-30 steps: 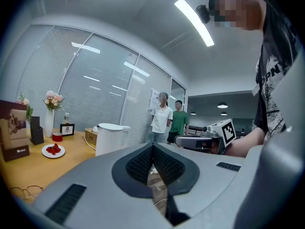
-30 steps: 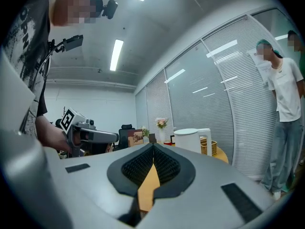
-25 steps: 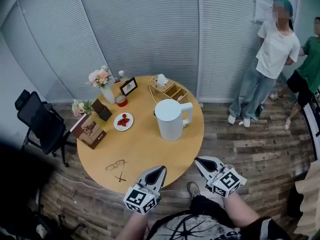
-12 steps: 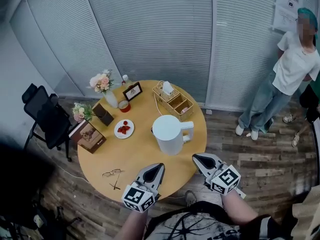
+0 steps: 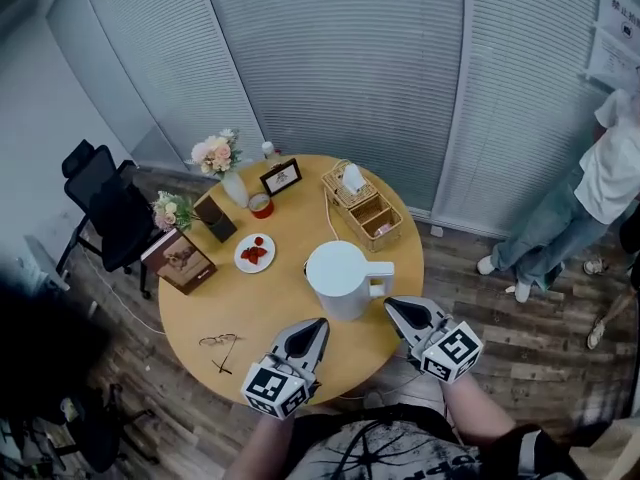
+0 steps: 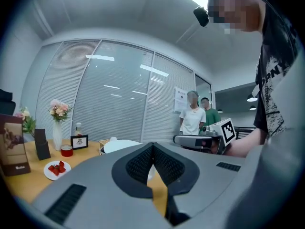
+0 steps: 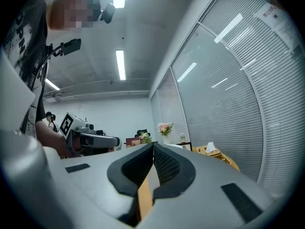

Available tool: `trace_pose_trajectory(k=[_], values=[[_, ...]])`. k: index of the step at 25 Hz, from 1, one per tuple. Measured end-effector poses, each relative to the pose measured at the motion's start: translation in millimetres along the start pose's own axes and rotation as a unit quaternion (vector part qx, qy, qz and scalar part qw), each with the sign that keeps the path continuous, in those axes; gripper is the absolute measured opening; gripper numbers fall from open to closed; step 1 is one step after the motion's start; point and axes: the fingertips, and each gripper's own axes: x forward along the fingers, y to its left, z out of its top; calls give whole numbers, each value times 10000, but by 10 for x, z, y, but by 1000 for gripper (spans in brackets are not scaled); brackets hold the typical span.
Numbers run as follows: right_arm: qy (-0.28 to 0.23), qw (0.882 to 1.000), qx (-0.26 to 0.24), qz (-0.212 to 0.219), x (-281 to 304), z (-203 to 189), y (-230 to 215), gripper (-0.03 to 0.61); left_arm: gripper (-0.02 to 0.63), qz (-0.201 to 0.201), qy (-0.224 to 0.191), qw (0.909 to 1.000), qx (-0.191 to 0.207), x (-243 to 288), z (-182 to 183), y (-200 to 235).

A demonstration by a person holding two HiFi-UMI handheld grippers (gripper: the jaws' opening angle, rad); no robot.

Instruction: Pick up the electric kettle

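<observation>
We log electric kettle [image 5: 343, 279] upright on round table [image 5: 290, 318], its handle [image 5: 383, 276] on right gripper's side. Just in front of kettle body: left gripper [image 5: 317, 324], jaws pressed together, nothing between. Close beside kettle handle: right gripper [image 5: 392, 306], jaws also together, empty; whether it touches, we cannot tell. A second ago both grippers sat farther back from kettle; now nearer. Strawberry plate [image 5: 253, 253] left of kettle, basket [image 5: 365, 208] behind it.
</observation>
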Motion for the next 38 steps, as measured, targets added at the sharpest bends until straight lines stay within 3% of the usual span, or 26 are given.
trace_pose_trajectory(k=[10,22,26,28,38], values=[[85,9999,-23,-138,161,-67,-181,18,2,-54,127,9999,-80,155,-39,218],[338,9922,-209,-1181,190,-269,-414,25,2,-673,288,9973,-64,287,-73,321],[622,9832,-227,-1702,219,-475,-582,152,2,-787,419,9960,-103,261,-159,358],[776,9785,-312,-1885,276,-578,-661,181,2,-837,481,9953,-120,255,-189,386],[1078,9589,-395,-2596,523,-948,-1112,209,2,-964,763,9923,-174,213,-346,547]])
